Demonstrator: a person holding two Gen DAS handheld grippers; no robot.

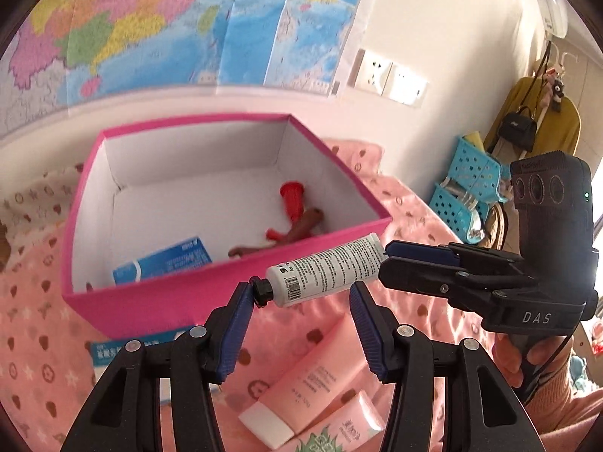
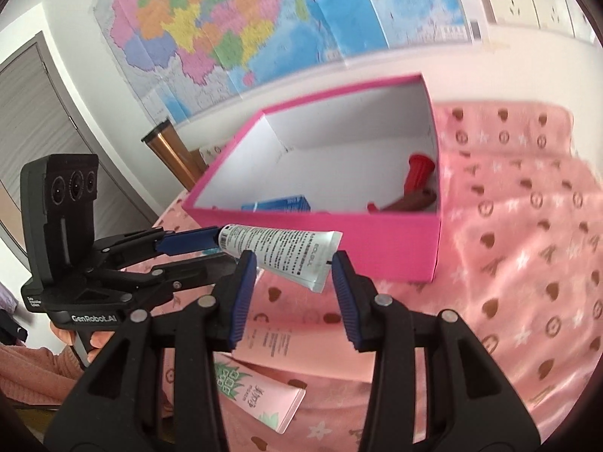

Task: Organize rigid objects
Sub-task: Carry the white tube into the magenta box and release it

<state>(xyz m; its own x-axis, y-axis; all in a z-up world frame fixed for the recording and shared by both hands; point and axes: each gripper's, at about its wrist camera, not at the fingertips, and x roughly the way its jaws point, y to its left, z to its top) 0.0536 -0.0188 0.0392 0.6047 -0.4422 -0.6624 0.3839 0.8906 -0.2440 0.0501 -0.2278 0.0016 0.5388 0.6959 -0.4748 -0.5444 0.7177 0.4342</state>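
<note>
While white tube (image 1: 327,271) hangs level just outside pink box (image 1: 158,301) near wall, right gripper (image 2: 295,284) tongs spread around crimped end, grip uncertain; left gripper (image 1: 300,314) tongs spread, one pad at black cap. Inside box: red piece (image 1: 292,197), brown piece (image 1: 297,231), blue carton (image 1: 166,260). Below tube, on pink cloth (image 2: 527,233): 2 pink tubes (image 1: 312,380).

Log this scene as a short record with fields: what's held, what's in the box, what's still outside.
held: white tube, in the air in front of the pink box
cap end: at the left gripper
crimped end: at the right gripper
grip: unclear which gripper clamps it
in box: blue carton, red piece, brown piece
outside: pink tubes lying on the pink cloth
</note>
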